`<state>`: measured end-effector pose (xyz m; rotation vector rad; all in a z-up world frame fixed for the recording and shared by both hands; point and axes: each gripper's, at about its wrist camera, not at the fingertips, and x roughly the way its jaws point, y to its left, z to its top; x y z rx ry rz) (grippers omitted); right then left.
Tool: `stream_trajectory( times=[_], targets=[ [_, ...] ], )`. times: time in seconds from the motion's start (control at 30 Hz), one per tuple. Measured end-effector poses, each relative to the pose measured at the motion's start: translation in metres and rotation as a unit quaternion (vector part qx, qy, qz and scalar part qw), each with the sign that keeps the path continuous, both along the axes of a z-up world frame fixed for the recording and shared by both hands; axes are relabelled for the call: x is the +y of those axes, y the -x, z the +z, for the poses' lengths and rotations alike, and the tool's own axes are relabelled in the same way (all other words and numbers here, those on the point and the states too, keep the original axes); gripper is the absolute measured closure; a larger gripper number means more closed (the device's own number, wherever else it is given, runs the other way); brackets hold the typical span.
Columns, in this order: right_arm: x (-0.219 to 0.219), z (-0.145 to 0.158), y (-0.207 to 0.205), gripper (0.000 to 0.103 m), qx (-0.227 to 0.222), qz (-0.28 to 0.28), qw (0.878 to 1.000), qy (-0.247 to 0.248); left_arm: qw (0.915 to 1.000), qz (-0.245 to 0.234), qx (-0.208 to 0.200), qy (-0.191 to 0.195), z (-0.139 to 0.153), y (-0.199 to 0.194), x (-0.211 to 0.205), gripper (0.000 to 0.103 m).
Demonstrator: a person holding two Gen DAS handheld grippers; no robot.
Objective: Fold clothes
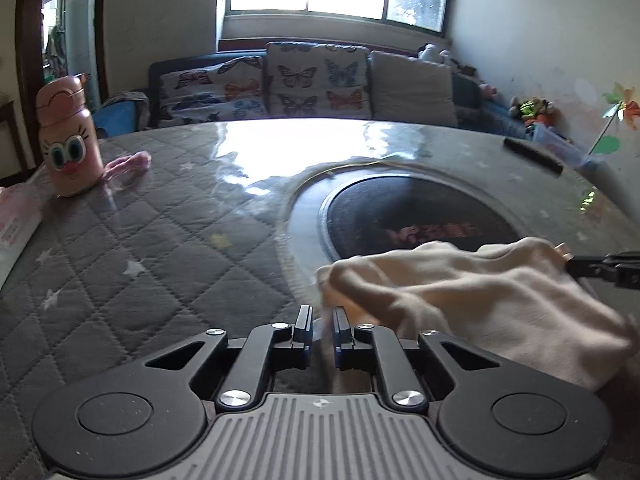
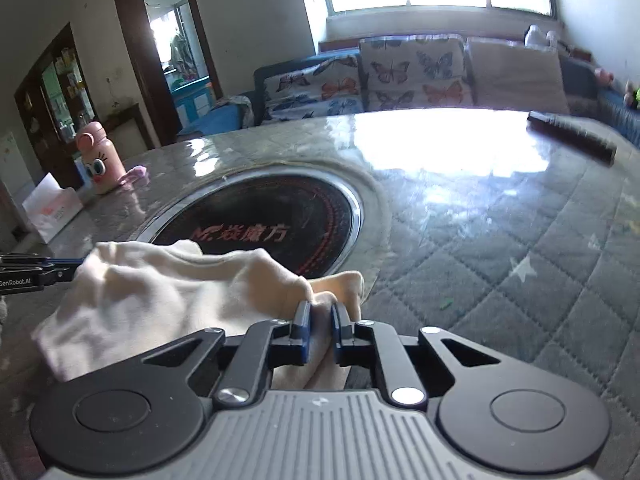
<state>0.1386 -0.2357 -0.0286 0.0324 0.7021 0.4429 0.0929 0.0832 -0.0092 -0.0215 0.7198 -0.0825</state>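
Cream garment (image 2: 168, 300): bunched on the quilted desk (image 2: 500, 248), partly over the round black hob (image 2: 264, 224). Right hand-held gripper (image 2: 320, 320): clamped on its right edge. Left hand-held gripper (image 1: 322, 330): nearly closed at its left edge; grip uncertain. Pink bottle (image 1: 68, 140): far left.

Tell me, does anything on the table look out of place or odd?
Nothing looks spilled or damaged. The cream cloth is bunched and lies partly over the round black hob set in the table, an odd place for laundry. The right gripper pinches its edge.
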Motion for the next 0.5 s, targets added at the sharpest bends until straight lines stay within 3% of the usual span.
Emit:
stream_trajectory(
  times=[0.13,0.27,0.5],
  targets=[
    [0.005,-0.006,-0.005,0.094,-0.014,0.002,0.999,0.028,0.9996,0.020,0.007,-0.021,-0.006,0.001,0.008,0.092],
    [0.008,0.009,-0.001,0.093,-0.028,0.011,0.999,0.022,0.9994,0.015,-0.029,-0.014,0.016,0.012,0.005,0.092],
    [0.026,0.024,-0.002,0.091,-0.026,0.052,0.998,0.005,0.9947,-0.071,-0.062,0.040,0.042,0.019,-0.033,0.091]
  ],
)
